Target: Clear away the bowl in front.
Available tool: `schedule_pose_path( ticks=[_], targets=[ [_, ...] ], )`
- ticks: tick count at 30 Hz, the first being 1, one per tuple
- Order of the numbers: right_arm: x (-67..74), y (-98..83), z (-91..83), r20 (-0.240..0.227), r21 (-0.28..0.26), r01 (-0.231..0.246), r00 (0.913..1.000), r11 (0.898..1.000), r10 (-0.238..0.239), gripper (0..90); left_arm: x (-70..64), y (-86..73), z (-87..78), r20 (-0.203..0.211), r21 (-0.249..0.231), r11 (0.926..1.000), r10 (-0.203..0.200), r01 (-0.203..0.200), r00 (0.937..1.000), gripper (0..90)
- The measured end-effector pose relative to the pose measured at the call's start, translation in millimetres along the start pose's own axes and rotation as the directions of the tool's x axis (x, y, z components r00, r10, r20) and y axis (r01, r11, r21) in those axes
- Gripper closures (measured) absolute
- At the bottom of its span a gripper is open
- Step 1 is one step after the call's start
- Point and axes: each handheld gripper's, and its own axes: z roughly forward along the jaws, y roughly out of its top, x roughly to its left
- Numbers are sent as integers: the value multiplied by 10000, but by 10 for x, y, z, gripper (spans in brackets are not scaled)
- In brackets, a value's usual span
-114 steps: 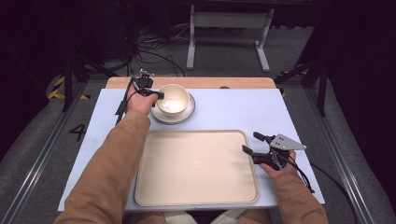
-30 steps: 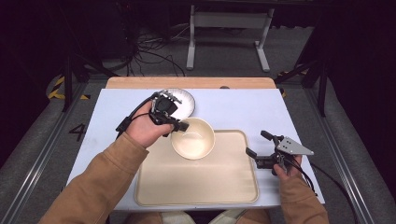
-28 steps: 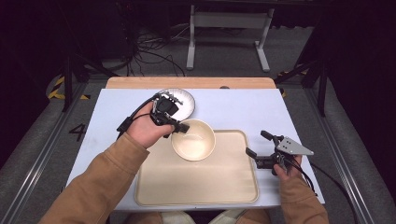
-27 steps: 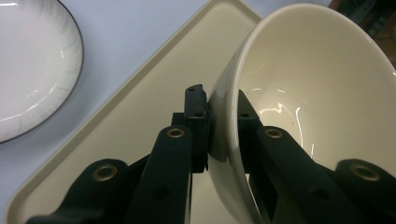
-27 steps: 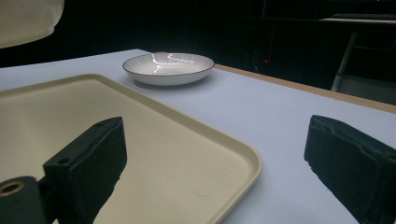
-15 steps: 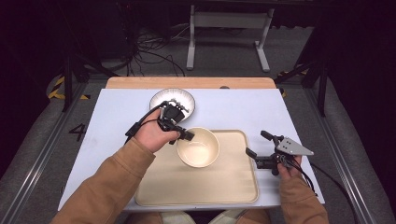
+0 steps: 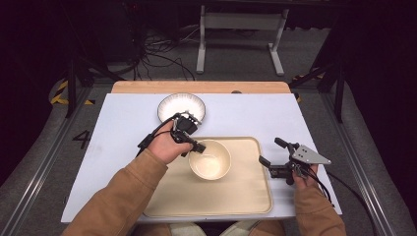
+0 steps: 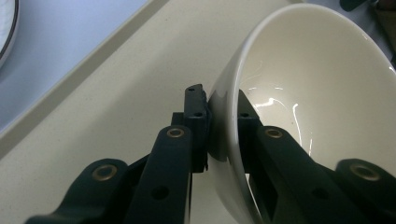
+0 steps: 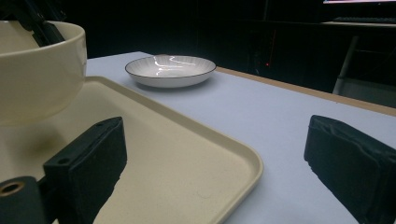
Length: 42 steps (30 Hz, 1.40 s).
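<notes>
The bowl (image 8: 299, 116) runs off the left gripper view's bottom edge, hiding the tray (image 8: 116, 93) beneath it.

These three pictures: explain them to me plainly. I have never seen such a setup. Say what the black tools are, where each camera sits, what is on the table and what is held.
A person sits at a white table with a hand-held two-jaw gripper in each hand. The high view looks down from above; the other two cameras ride on the grippers. On the table lie a beige tray and a white plate beyond it. The left gripper pinches the wall of a cream bowl over the tray, one jaw inside, one outside. The right gripper is open, empty, at the tray's right edge.
</notes>
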Motion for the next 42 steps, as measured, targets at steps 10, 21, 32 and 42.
schedule_pose_path(
  ticks=[10, 21, 32, 42],
  targets=[
    [2, 0, -1, 12, -5, 8, 10000, 10000, -8, 65, 53, -25, 154, -54, 355, 9991, -240, 242, 9997, 819],
    [2, -1, 0, 17, -15, 12, 10000, 10000, -12, 65, 121, -54, 246, -162, 554, 9978, -345, 354, 9993, 818],
    [2, -1, -1, 19, -4, 19, 10000, 10000, -19, 65, 135, -52, 309, -294, 557, 9983, -144, 160, 9995, 817],
    [2, -1, 0, 17, -10, 12, 10000, 10000, -12, 65, 189, -98, 354, -288, 675, 9972, -301, 320, 9991, 806]
  ],
)
